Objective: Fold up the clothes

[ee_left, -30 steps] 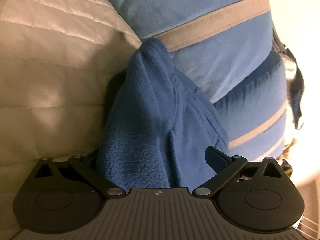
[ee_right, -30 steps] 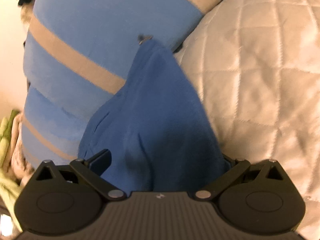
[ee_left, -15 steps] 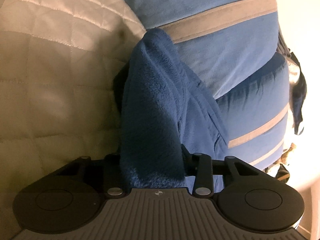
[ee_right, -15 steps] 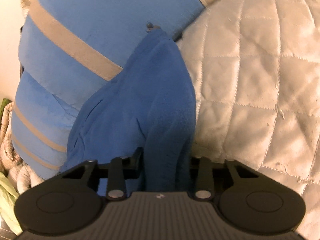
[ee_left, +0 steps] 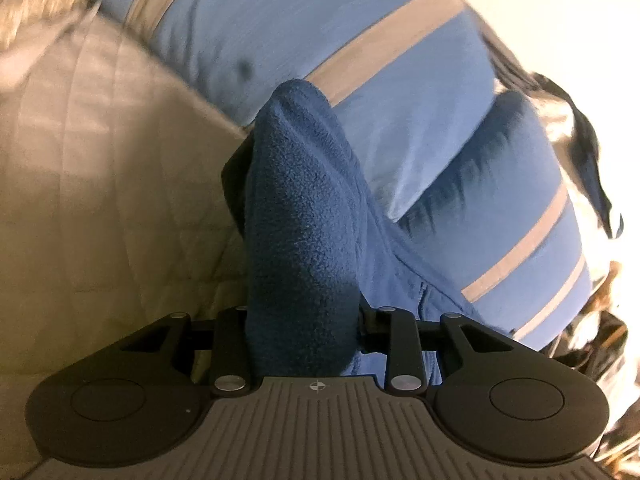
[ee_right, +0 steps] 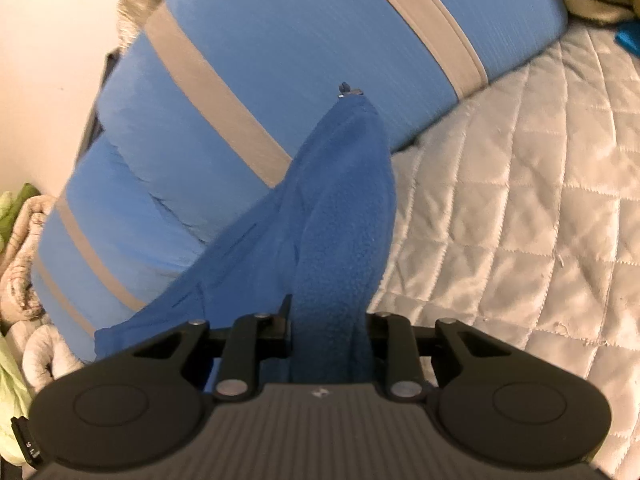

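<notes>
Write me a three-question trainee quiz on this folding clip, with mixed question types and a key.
1. True or false: the left claw is open.
2. The fleece held by the right claw rises in front of: A) a green towel, B) a striped blue cushion, C) a wooden chair.
3. Fill in: the pale surface beside the fleece is a ____ cover.

Key: 1 false, it is shut on the fleece; 2 B; 3 quilted.
</notes>
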The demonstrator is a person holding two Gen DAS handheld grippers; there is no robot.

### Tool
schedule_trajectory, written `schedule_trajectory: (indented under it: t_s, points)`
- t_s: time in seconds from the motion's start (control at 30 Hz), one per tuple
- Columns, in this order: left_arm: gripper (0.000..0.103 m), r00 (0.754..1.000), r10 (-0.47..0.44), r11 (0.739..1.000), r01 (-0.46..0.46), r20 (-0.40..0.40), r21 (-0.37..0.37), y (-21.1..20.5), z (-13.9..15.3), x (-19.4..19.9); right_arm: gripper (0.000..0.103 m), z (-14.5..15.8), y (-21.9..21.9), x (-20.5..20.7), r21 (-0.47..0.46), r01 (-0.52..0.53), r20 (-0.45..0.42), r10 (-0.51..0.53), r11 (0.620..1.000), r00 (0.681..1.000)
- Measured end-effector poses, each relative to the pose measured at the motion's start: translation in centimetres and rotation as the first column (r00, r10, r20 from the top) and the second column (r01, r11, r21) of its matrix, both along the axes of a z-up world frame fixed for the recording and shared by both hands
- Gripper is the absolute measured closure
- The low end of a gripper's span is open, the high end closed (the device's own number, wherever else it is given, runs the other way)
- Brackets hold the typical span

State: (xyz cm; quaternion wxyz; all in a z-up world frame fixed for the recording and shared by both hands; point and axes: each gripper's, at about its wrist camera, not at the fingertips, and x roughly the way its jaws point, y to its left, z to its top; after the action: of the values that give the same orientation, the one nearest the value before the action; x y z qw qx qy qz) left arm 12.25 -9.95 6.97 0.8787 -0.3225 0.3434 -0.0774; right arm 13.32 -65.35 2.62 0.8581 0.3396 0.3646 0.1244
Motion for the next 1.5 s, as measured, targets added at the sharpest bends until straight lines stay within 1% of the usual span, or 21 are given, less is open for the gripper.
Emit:
schedule_trajectory:
  t_s: [0.07,0.3,0.57,0.7,0.87,1.07,1.27,1.5]
  points:
    - [0.071,1.000,-0.002,0.999,0.001,0.022,0.032,-0.5,1.0,-0.4,0.077,0.6,0.1,-0.4,-0.006,-0.002,0.020,0.002,1.000,1.000]
    - [0.072,1.000,-0.004,0.993,0.001,0.030,0.116,-0.4,5.1,-0.9,0.078,2.5,0.5,-1.6,0.016,-0.025,0.066,0.023,1.000,0.998]
    - [0.072,0.997,0.000,0.978,-0.016,0.074,0.210,1.2,11.1,-2.0,0.078,4.9,2.7,-2.2,0.053,-0.079,0.126,0.072,0.995,0.989]
    - [0.072,0.996,0.010,0.965,-0.032,0.088,0.261,2.3,13.5,-2.8,0.078,5.9,4.1,-2.6,0.067,-0.115,0.154,0.103,0.991,0.983]
    - [0.072,0.996,0.040,0.953,-0.063,0.082,0.296,4.3,14.8,-3.7,0.079,7.1,6.4,-3.1,0.067,-0.173,0.180,0.159,0.983,0.971]
    - [0.072,0.994,0.071,0.931,-0.095,0.080,0.353,6.7,16.2,-5.3,0.079,8.2,9.8,-3.4,0.055,-0.241,0.201,0.226,0.969,0.953]
    - [0.072,0.991,0.095,0.903,-0.127,0.097,0.410,9.4,18.5,-6.8,0.079,8.9,13.4,-3.6,0.070,-0.303,0.221,0.282,0.950,0.934]
    - [0.072,0.987,0.126,0.867,-0.159,0.100,0.472,12.3,20.1,-7.5,0.080,9.5,18.4,-3.2,0.072,-0.367,0.248,0.340,0.927,0.907]
